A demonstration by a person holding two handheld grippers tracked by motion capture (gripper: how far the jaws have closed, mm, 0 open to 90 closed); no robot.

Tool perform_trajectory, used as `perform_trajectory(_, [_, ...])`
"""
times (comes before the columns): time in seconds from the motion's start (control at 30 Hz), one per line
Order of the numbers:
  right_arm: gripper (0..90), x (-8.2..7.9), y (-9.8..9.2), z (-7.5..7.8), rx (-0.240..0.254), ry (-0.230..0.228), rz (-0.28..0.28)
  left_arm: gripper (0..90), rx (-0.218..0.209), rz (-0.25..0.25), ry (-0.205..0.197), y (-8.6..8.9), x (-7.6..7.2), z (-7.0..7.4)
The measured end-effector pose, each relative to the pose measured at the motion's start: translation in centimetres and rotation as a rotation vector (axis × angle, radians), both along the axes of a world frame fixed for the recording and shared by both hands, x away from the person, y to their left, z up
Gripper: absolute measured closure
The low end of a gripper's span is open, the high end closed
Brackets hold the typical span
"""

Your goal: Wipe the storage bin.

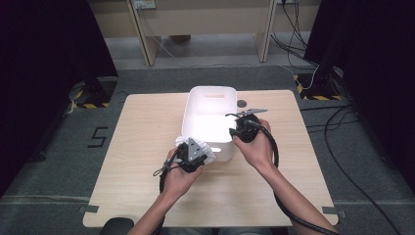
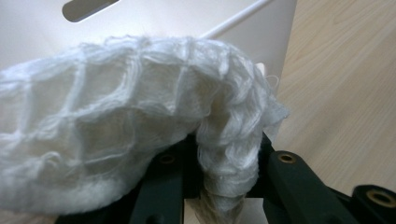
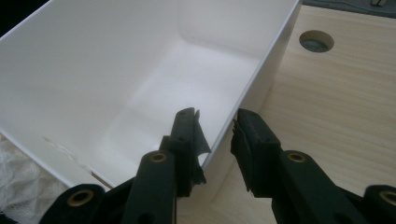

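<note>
On the wooden table [image 1: 147, 147], the left gripper [image 1: 191, 155] sits at about seven o'clock from the white bin [image 1: 211, 100], just outside its near left corner. Its jaws are clamped on a white knitted cloth [image 1: 208, 155], which bunches around the gripper and touches the bin's near wall. In the left gripper view the cloth [image 2: 116, 135] has an open waffle weave; a thick fold of it is pinched between the two black jaws and the rest billows over them toward the left, with the bin's white wall [image 2: 261, 32] right behind and bare table [image 2: 345, 93] to the right.

The bin stands near the table's middle, toward twelve o'clock, its long side running away from the person.

The right gripper [image 1: 243, 128] is at about four o'clock from the bin, at its right wall near the front corner. In the right gripper view its jaws straddle that rim [image 3: 247, 93], one jaw inside the bin and one outside; whether the pads press on the wall I cannot tell. A round hole [image 3: 316, 41] in the tabletop lies at one o'clock from the jaws.
</note>
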State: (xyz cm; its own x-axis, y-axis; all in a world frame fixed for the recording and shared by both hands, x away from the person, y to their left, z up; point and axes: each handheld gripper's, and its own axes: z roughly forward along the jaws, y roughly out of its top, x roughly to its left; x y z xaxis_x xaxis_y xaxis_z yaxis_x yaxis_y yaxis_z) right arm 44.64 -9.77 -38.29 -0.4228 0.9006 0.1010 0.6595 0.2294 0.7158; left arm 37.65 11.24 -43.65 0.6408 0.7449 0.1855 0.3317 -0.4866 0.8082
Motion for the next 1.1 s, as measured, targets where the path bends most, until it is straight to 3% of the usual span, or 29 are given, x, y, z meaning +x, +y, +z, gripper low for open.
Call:
perform_trajectory(0.1, [69.6,0.0,0.0,0.0,-0.001,-0.001,0.002,74.1,0.005,-0.004,-0.009,0.0,0.2,-0.2])
perform_trajectory(0.4, [69.6,0.0,0.0,0.0,0.004,0.000,0.001,74.1,0.010,-0.003,0.038,-0.4,0.5,-1.3])
perform_trajectory(0.63, [69.6,0.0,0.0,0.0,0.006,-0.001,-0.001,74.1,0.013,-0.008,0.048,-0.5,0.6,-1.7])
perform_trajectory(0.83, [69.6,0.0,0.0,0.0,0.006,-0.002,0.001,74.1,0.042,-0.013,0.075,-0.9,0.9,-3.3])
perform_trajectory(1.1, [69.6,0.0,0.0,0.1,0.008,-0.003,0.001,74.1,0.057,-0.012,0.086,-1.0,1.1,-4.0])
